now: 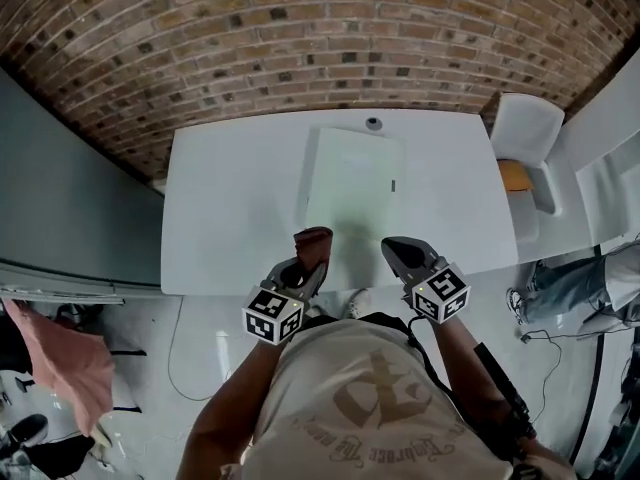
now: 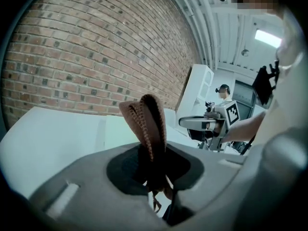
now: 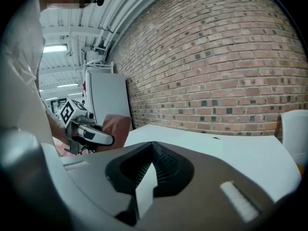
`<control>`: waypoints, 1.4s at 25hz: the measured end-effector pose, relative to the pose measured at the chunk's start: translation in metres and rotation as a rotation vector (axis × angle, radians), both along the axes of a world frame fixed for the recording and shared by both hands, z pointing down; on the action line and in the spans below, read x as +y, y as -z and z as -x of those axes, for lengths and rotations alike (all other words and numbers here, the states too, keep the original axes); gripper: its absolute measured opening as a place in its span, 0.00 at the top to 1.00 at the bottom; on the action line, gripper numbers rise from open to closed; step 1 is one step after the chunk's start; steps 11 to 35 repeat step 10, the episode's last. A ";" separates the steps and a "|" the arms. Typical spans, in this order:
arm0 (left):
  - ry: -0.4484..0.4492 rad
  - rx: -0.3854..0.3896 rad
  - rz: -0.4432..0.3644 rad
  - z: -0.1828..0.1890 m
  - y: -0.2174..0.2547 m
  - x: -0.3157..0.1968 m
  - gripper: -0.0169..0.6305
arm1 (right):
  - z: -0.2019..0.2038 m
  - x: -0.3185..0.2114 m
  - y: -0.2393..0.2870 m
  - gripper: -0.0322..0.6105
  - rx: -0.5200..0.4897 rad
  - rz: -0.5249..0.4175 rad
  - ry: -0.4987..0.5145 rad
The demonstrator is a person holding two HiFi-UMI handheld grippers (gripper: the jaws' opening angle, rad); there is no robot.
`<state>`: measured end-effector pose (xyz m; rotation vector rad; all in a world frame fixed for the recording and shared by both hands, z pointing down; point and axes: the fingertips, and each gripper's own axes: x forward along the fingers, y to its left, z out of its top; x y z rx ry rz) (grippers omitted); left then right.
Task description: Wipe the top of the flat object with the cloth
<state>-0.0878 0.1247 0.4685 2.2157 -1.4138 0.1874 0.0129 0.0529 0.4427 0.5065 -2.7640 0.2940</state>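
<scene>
While the left gripper (image 1: 301, 270) pinches cloth (image 1: 314, 243), a chair (image 1: 527, 133) flanks the table (image 1: 230, 208)

The left gripper (image 1: 306, 264) is held forward and low in front of the torso, with its marker cube (image 1: 273, 315) turned up toward the head. Its jaws are clamped on a fold of the brown cloth (image 2: 147, 124), which stands up out of them in the left gripper view. The right gripper (image 1: 393, 249) sits level with the left one, near it but apart, its jaws pressed together to a point with nothing between them. The bare left forearm (image 1: 228, 408) and right forearm (image 1: 458, 353) both reach forward from the body, angled slightly inward toward the grippers
</scene>
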 end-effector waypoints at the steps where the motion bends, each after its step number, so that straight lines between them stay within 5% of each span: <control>1: -0.014 0.001 -0.008 -0.002 0.002 0.002 0.87 | 0.000 0.004 0.001 0.94 -0.001 -0.002 -0.004; 10: -0.090 0.062 -0.012 -0.004 0.005 0.028 0.87 | 0.018 0.038 0.002 0.94 0.002 -0.006 -0.019; 35: -0.090 0.062 -0.012 -0.004 0.005 0.028 0.87 | 0.018 0.038 0.002 0.94 0.002 -0.006 -0.019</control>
